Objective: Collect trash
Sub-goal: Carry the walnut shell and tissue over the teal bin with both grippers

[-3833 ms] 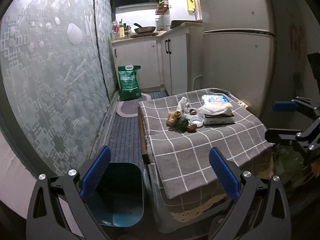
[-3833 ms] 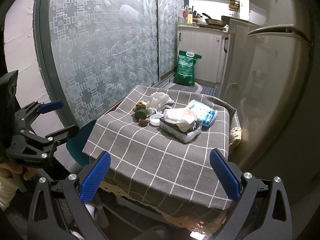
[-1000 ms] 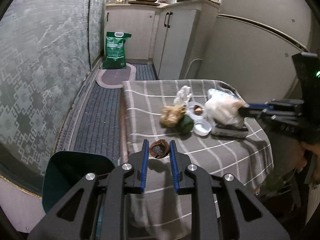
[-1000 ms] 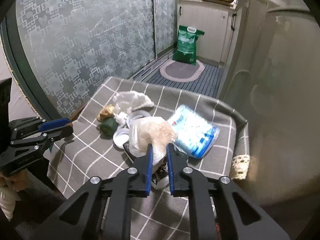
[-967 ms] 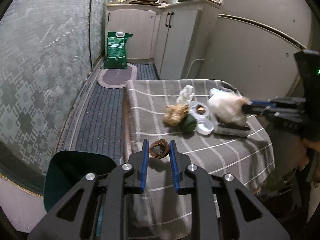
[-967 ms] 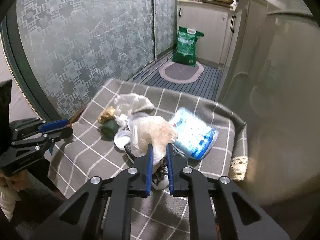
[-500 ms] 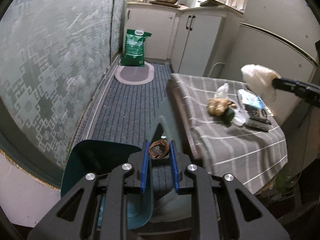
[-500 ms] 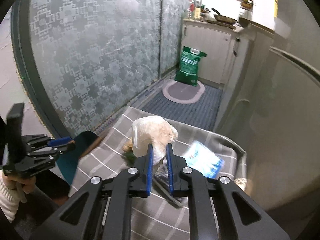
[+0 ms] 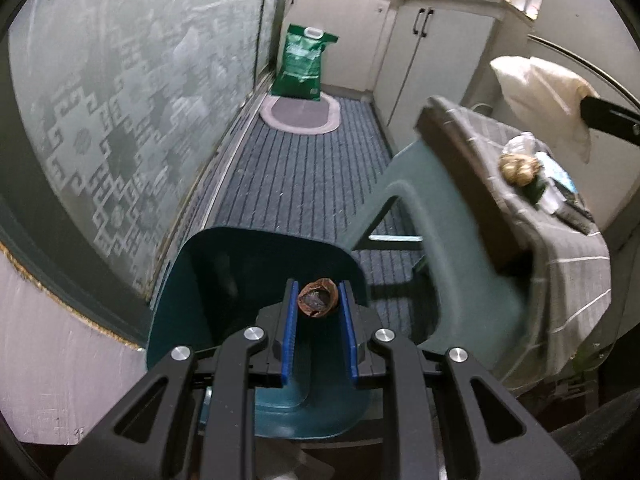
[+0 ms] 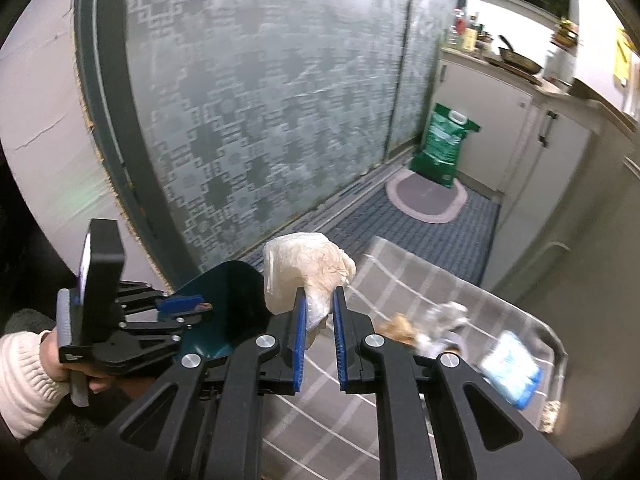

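Counting two tongs [image 9: 318, 306], one bin [image 9: 224, 280]

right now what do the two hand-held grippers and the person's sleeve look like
Both the left hand-held gripper and the right hand-held gripper are matte black angular linkages with silver round bolts and ribbed blue pads on two parallel fingers. The left one also carries a black block and a grey grip. The sleeve is a cream ribbed knit cuff.

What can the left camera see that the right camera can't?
Only the left camera shows the brown shell up close in the left tongs, and the inside of the teal bin. Only the right camera shows a hand in a white sleeve. Both show the crumpled bag in the right tongs and the green sack.
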`<state>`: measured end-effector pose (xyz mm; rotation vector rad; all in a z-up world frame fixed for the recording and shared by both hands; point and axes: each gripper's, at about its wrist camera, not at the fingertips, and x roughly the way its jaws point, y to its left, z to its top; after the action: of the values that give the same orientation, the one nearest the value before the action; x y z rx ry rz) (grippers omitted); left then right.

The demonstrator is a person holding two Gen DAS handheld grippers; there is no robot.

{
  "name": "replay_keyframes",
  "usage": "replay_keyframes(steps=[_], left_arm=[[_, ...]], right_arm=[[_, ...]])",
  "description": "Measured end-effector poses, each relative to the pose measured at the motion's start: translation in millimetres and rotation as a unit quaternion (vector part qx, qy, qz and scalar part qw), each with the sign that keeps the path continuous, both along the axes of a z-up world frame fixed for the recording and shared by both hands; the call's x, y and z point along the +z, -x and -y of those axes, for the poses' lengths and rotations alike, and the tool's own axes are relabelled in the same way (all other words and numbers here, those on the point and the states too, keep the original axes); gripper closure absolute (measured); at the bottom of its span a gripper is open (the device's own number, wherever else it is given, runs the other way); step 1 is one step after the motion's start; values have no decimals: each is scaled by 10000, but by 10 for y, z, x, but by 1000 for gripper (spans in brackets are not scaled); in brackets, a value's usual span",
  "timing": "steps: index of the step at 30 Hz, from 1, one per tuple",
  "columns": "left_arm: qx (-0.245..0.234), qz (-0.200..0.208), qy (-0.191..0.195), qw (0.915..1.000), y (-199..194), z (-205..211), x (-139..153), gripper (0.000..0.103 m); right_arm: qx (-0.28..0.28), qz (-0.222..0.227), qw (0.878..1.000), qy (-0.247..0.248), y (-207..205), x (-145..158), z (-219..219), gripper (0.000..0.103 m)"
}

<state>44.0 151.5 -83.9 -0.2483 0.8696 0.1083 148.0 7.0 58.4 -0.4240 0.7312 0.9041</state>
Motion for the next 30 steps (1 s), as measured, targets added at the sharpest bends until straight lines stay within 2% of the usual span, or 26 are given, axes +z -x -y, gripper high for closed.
replay_keyframes(steps=[15, 21, 24, 30], left_arm=[[65, -537, 164, 9984, 179, -373, -426, 81], [58, -600, 221, 9979, 215, -445, -462, 80], [98, -594, 243, 9979, 249, -480, -455, 72], [113, -460, 162, 9987, 312, -502, -370, 74]], right_arm=[[523, -463, 9949, 729, 246, -575, -945, 91], [598, -655, 9910, 999, 304, -814, -1180, 91], [602, -722, 9900, 1052, 310, -882, -1241, 91], [568, -853, 9880, 1159, 319, -1050, -1331, 91]])
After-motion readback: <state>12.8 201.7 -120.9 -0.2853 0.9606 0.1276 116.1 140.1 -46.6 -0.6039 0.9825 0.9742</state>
